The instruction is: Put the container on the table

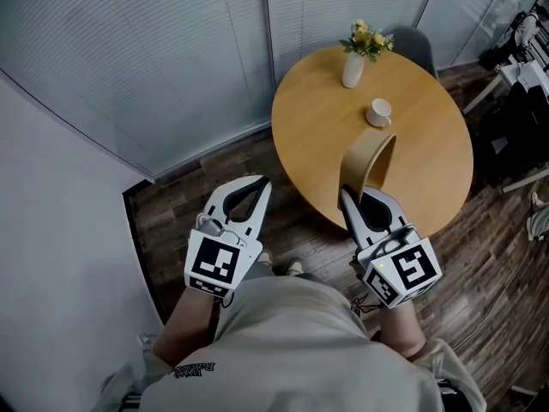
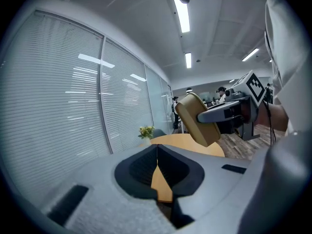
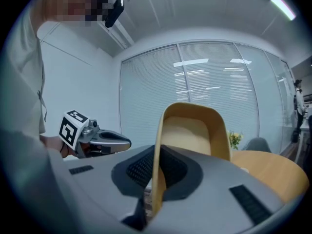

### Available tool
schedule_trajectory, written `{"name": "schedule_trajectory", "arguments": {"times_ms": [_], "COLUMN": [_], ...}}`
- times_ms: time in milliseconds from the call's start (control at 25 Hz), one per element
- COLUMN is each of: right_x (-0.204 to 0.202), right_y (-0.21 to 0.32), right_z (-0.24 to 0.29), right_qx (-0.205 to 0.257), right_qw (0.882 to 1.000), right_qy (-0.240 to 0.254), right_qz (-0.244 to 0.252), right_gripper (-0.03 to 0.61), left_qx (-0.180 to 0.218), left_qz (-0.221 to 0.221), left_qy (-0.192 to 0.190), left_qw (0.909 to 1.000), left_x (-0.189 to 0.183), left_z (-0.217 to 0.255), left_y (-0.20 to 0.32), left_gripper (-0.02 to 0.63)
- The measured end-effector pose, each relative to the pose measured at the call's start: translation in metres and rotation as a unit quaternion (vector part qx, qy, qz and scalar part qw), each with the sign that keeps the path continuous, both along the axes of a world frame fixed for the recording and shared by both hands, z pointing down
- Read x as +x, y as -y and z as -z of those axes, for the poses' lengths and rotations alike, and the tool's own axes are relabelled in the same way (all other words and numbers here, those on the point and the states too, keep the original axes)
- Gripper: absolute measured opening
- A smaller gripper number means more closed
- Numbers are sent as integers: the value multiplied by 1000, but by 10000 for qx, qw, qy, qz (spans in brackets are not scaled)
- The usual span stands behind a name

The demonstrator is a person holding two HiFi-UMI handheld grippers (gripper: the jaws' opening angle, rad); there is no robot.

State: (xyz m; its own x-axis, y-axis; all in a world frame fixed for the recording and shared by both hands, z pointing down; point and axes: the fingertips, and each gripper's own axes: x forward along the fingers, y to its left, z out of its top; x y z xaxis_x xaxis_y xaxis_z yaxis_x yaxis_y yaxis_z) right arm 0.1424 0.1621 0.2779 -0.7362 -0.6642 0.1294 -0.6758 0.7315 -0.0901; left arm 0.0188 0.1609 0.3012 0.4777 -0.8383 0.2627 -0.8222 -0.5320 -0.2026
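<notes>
Head view: right gripper (image 1: 350, 197) pinches container (image 1: 371, 157) wall, cup (image 1: 379, 112) and vase (image 1: 352, 69) beyond; left gripper (image 1: 262, 184) jaws together.

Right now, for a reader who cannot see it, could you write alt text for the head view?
The right tongs grip a tan container by its wall, over the near edge of a round wooden table with a flower vase and a cup. The left tongs are shut and empty.

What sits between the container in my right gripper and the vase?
A white cup stands on the table between the container and the vase, slightly right of the line; otherwise bare wood. Seen in the head view.
</notes>
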Motion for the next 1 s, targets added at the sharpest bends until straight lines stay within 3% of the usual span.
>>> {"name": "schedule_trajectory", "arguments": {"times_ms": [520,1000], "right_x": [11,3], "right_y": [11,36], "right_z": [-5,-10], "right_qx": [109,192], "right_qw": [9999,9994], "right_qy": [-20,-222], "right_qz": [118,172], "right_gripper": [32,32], "left_qx": [39,70], "left_qz": [208,401], "left_qy": [111,60], "left_qw": [9997,9992], "left_x": [4,-14], "left_z": [-5,-10], "left_y": [3,23], "left_gripper": [22,21]}}
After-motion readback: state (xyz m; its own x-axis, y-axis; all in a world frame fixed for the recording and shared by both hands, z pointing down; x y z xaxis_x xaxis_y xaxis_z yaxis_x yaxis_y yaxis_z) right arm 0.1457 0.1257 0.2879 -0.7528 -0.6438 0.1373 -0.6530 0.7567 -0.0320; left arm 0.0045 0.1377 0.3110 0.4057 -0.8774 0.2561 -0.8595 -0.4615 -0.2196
